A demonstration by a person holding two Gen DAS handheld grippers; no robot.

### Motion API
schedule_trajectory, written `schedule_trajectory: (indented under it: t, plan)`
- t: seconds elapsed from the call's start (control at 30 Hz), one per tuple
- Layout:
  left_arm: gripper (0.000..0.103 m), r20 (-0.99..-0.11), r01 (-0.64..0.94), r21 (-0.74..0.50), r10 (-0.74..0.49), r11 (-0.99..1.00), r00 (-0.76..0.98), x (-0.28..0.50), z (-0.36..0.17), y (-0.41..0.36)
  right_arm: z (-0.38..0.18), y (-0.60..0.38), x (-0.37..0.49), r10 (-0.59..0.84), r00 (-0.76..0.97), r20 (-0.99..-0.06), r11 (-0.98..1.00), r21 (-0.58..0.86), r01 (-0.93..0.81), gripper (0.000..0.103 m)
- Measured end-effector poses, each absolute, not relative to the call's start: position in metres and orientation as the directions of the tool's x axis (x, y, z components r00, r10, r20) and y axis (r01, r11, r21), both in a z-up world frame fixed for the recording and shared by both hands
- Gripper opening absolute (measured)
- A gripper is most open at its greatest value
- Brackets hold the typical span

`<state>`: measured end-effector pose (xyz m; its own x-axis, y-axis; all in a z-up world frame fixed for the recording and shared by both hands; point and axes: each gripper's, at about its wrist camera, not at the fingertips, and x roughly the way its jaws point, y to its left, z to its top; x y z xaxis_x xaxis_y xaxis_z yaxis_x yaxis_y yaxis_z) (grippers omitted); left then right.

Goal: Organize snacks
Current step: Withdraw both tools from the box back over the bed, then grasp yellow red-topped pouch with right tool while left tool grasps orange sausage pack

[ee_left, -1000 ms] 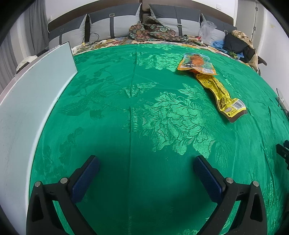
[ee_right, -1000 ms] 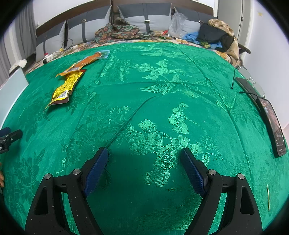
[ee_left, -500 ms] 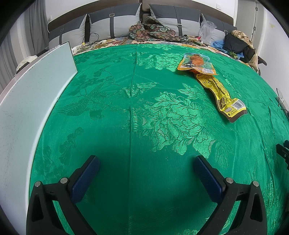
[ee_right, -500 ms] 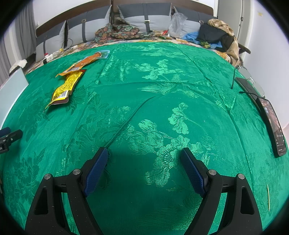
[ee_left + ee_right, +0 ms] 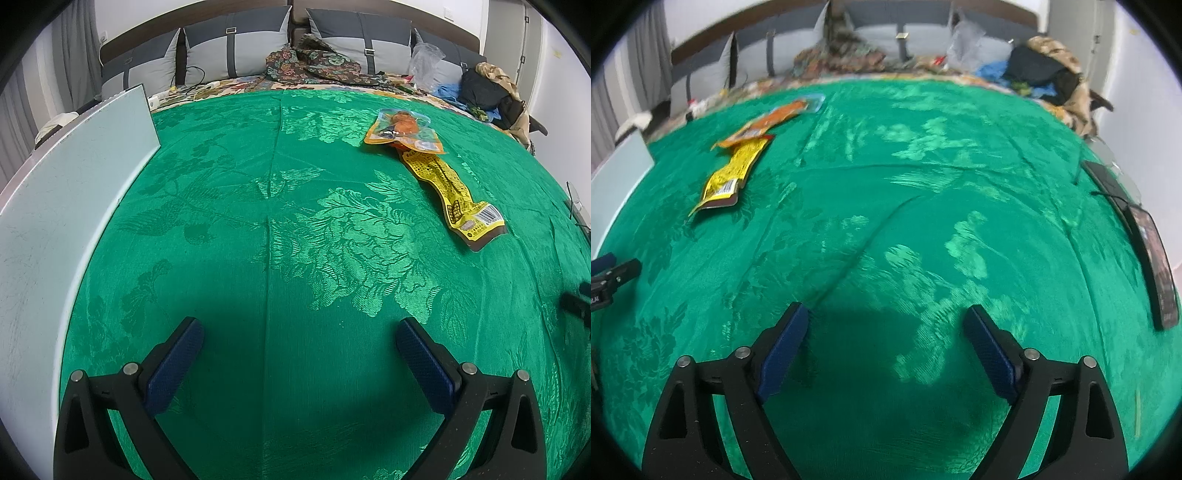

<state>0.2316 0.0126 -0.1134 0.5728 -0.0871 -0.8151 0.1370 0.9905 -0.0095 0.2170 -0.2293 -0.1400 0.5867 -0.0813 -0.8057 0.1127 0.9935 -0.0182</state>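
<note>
- The left gripper point(image 5: 299, 343) tilts down over the green bedspread point(image 5: 258, 258), jaws released and spread wide, only cloth between the blue ribbed pads.
- The right gripper point(image 5: 884, 332) tilts down likewise; its jaws are opening, nothing between them. Its view is blurred.
- The bedspread is glossy brocade with a woven flower pattern, a crease running down its middle.
- The yellow snack packet point(image 5: 448, 188), long, flat and crinkled, lies on the bedspread beyond the left gripper toward its right; the orange snack packet point(image 5: 402, 127) touches its far end.
- A pale flat panel point(image 5: 66, 206) borders the bedspread's left edge; a dark phone point(image 5: 1156, 266) lies at its right edge.
- Bare cloth stretches between grippers and packets.
</note>
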Motion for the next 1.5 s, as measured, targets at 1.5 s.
schedule_trajectory:
  t: [1.5]
  plan:
    - [0.103,-0.815,0.137,-0.009,-0.087,0.991,0.573,0.232,-0.114,0.012,-0.138,-0.256,0.217,-0.063,0.61,-0.79,0.997,-0.022,0.075,0.082]
